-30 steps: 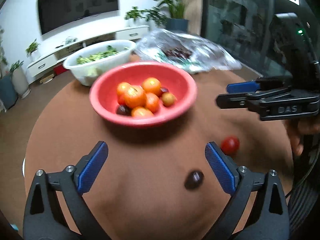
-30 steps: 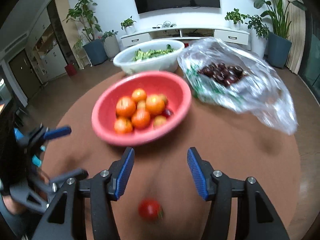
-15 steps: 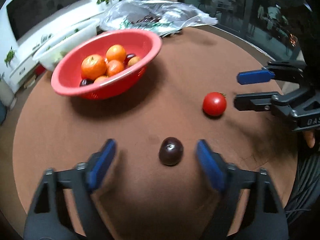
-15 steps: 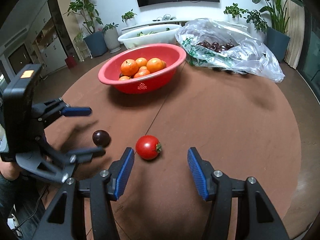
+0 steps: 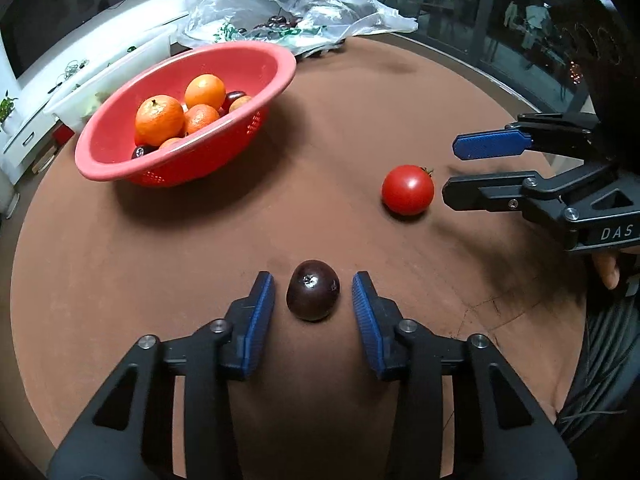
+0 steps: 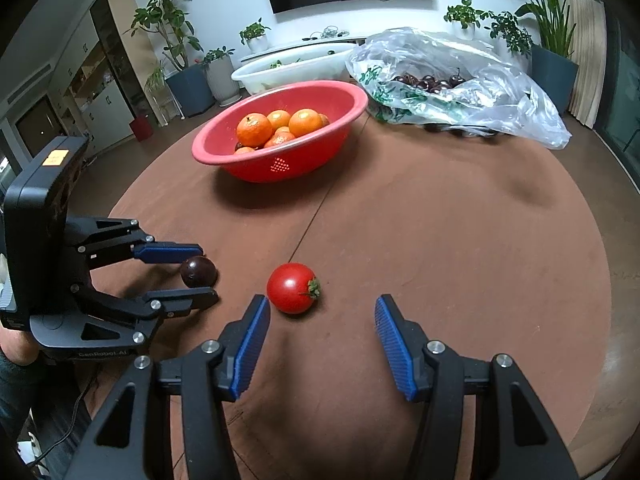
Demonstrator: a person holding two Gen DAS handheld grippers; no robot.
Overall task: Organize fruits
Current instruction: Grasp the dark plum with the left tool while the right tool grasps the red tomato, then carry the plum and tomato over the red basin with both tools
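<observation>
So on the tabletop (image 6: 460, 240), right wrist view: tomato (image 6: 291, 288) sits near centre, plum (image 6: 198, 272) just at its 9 o'clock, basket (image 6: 280, 136) of oranges (image 6: 253, 129) at 12, bag (image 6: 460, 88) of cherries (image 6: 430, 81) around 1, tub (image 6: 292, 68) behind the basket.

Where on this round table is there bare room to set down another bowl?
Free: the brown stretch between the red bowl, the plastic bag and the tomato, out to the right edge. Crowded: the near left, where the left gripper is closing around the dark plum.
</observation>
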